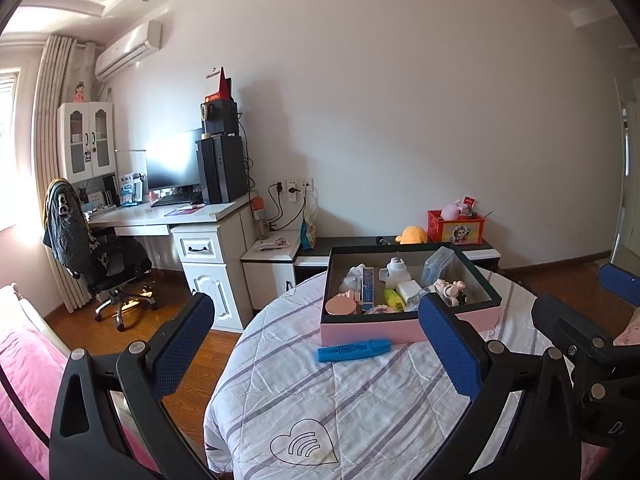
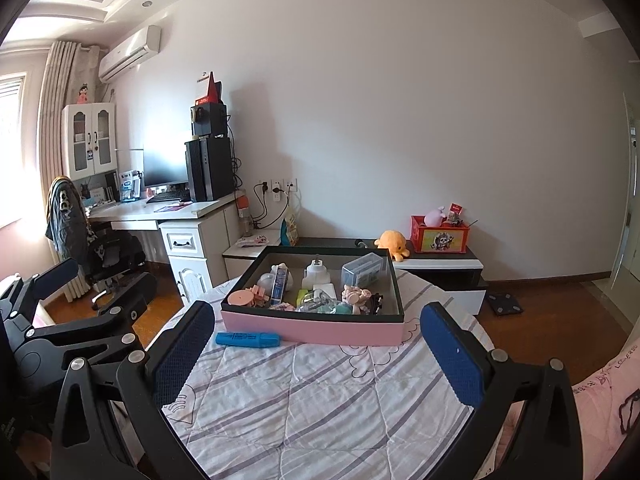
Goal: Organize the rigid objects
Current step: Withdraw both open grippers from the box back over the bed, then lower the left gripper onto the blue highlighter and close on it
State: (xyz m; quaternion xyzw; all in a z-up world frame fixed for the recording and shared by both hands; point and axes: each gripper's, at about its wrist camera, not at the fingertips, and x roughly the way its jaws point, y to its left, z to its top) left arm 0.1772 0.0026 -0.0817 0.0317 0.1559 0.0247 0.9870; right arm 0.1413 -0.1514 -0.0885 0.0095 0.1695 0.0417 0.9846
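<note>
A: Where's the blue highlighter [image 1: 354,350]?

B: Lying flat on the striped quilt [image 1: 360,408] of the bed, just in front of the pink box [image 1: 372,330] and close to its near wall. From the right wrist view it sits off that box's left front corner.

A: And what's in the box?

B: A heap of small things: a round pink case [image 2: 240,298] at the left, a tall blue and white carton [image 2: 279,280], a white plug adapter [image 2: 317,275], a clear plastic container [image 2: 363,269], a yellow highlighter [image 1: 394,299] and a pale little figurine [image 2: 355,294]. Its inner rim is dark.

A: The left gripper [image 1: 316,344]?

B: Jaws wide apart, nothing between them, held above the quilt with the highlighter in the gap ahead of it.

A: The right gripper [image 2: 318,348]?

B: Also spread open and empty, facing the pink box. The two grippers sit side by side, each showing at the edge of the other's view
</note>
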